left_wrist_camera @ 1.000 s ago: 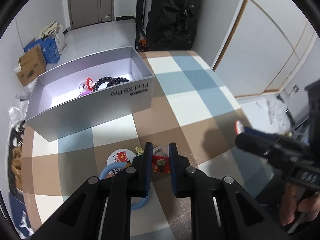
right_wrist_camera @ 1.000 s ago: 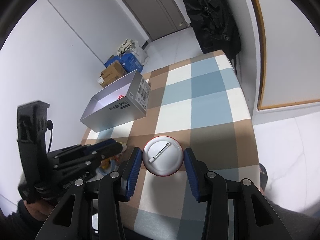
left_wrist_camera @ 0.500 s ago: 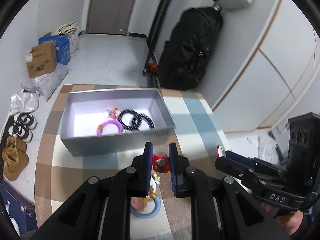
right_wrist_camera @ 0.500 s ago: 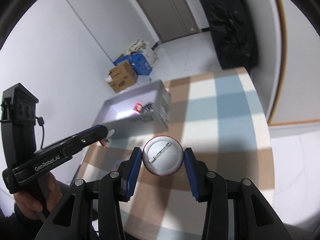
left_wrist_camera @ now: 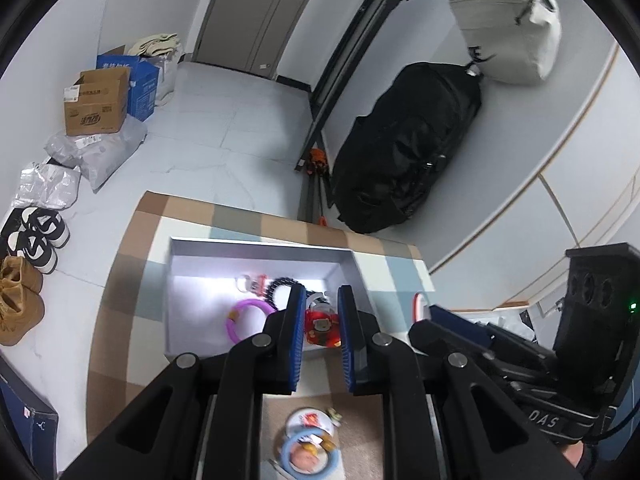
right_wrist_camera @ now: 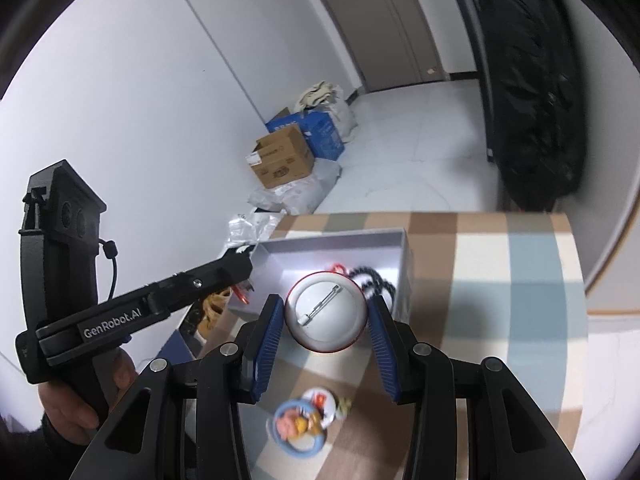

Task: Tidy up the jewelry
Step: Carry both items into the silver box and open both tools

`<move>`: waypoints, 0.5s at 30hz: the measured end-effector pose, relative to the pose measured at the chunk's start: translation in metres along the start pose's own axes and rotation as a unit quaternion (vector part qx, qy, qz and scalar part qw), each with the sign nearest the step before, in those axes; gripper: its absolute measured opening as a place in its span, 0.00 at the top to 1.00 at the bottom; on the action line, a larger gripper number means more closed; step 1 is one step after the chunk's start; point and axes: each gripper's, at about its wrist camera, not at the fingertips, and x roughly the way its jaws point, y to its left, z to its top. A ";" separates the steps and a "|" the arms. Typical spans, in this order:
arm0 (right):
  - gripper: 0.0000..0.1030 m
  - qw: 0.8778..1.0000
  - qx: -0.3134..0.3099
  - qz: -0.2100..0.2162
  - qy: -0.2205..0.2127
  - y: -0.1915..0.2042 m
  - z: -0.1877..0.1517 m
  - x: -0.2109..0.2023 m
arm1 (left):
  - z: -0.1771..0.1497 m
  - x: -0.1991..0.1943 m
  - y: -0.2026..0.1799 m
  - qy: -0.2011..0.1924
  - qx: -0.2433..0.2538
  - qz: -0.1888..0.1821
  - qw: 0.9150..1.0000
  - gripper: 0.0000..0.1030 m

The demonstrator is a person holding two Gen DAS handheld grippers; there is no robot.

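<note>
My left gripper (left_wrist_camera: 319, 334) is shut on a small red charm (left_wrist_camera: 321, 326) and holds it above the near edge of the grey box (left_wrist_camera: 256, 249). In the box lie a pink ring (left_wrist_camera: 244, 314) and a black bead bracelet (left_wrist_camera: 276, 286). My right gripper (right_wrist_camera: 326, 320) is shut on a round white pin badge (right_wrist_camera: 326, 312), pin side up, above the table just before the box (right_wrist_camera: 340, 238). The left gripper also shows in the right wrist view (right_wrist_camera: 240, 256), over the box's left end.
On the checked tablecloth (right_wrist_camera: 500, 280) below both grippers lie a blue ring with a small figure (right_wrist_camera: 298, 426) and a white badge (left_wrist_camera: 310, 420). Cardboard boxes (left_wrist_camera: 98, 102), shoes (left_wrist_camera: 36, 236) and a black bag (left_wrist_camera: 404, 148) stand on the floor beyond the table.
Both grippers have risen and moved forward toward the box with their items still held. The left gripper now hangs over the box; the loose items on the cloth lie behind and below.
</note>
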 end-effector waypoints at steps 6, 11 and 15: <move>0.59 1.000 -0.023 0.000 0.009 -0.001 0.017 0.027 | 0.011 0.018 0.018 0.013 -0.017 0.005 1.000 0.89; 0.59 1.000 -0.024 0.009 0.016 -0.011 0.024 0.051 | 0.013 0.033 0.024 0.025 -0.016 0.008 1.000 0.89; 0.59 1.000 -0.009 0.020 0.022 -0.021 0.025 0.068 | 0.014 0.042 0.028 0.038 -0.020 0.005 0.999 0.89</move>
